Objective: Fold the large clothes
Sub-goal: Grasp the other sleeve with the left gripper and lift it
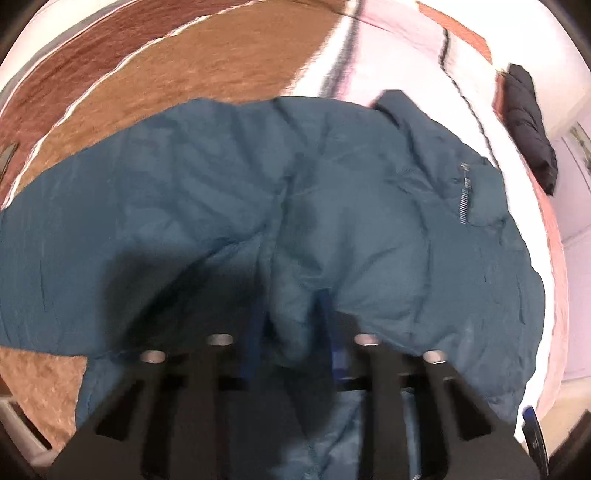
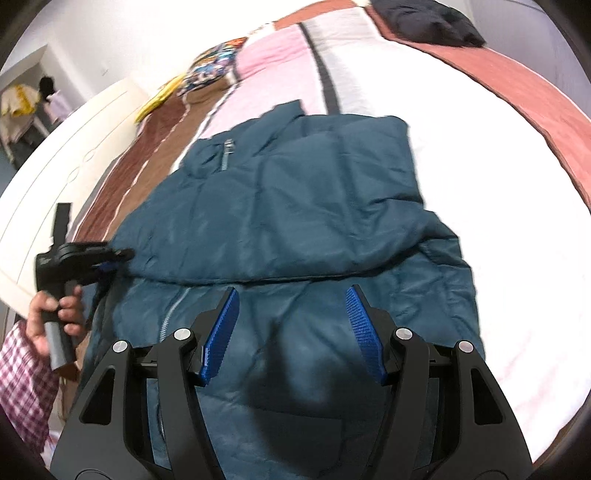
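Observation:
A teal padded jacket (image 2: 295, 206) lies on the bed, its upper part folded over the lower part, with a zip pocket (image 2: 226, 155) near the collar. In the left wrist view the jacket (image 1: 184, 206) fills the middle. My left gripper (image 1: 295, 325) is shut on a bunched fold of the jacket between its blue pads. It also shows in the right wrist view (image 2: 110, 258), held by a hand at the jacket's left edge. My right gripper (image 2: 293, 314) is open and empty, hovering just above the jacket's lower part.
The bed has a striped cover of brown, pink and white (image 2: 480, 155). A dark jacket (image 2: 428, 18) lies at the far end of the bed. A patterned pillow (image 2: 210, 70) and a white headboard (image 2: 74, 147) are to the left.

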`<state>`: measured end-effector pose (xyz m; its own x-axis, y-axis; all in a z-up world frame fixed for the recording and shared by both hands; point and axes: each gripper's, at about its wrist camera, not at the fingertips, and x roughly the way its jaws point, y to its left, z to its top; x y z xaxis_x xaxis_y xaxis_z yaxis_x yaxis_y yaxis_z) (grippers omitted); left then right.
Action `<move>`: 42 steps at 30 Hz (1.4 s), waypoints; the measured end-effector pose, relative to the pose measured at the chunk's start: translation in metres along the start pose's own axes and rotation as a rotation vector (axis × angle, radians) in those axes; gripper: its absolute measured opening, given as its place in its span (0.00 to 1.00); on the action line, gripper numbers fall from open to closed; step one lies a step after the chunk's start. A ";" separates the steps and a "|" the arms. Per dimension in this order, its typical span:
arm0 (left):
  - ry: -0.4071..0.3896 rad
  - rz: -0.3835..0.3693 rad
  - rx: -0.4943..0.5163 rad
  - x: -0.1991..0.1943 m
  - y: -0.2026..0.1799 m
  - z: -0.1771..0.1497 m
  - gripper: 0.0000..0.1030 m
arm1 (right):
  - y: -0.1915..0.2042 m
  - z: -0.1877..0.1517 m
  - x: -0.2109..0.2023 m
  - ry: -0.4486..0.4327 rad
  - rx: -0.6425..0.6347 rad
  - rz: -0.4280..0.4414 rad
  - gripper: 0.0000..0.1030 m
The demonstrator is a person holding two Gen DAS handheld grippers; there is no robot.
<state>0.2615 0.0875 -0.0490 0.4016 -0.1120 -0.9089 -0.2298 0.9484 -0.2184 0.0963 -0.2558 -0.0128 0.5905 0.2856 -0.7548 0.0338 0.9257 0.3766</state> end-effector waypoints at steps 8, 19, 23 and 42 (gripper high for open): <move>-0.166 -0.040 0.046 -0.043 -0.003 0.020 0.09 | -0.019 0.007 0.006 -0.003 0.079 -0.024 0.59; -0.036 -0.013 -0.005 0.008 0.020 0.017 0.31 | -0.013 0.011 0.015 0.015 0.081 -0.061 0.59; -0.071 -0.068 -0.054 -0.016 0.034 0.013 0.51 | 0.000 0.007 0.009 0.012 0.035 -0.059 0.59; -0.168 -0.025 -0.475 -0.100 0.226 -0.080 0.63 | 0.070 -0.016 0.011 0.064 -0.099 0.012 0.59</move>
<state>0.0986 0.2894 -0.0359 0.5404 -0.0462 -0.8401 -0.5809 0.7019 -0.4123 0.0920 -0.1840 -0.0030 0.5379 0.3088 -0.7844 -0.0548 0.9413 0.3330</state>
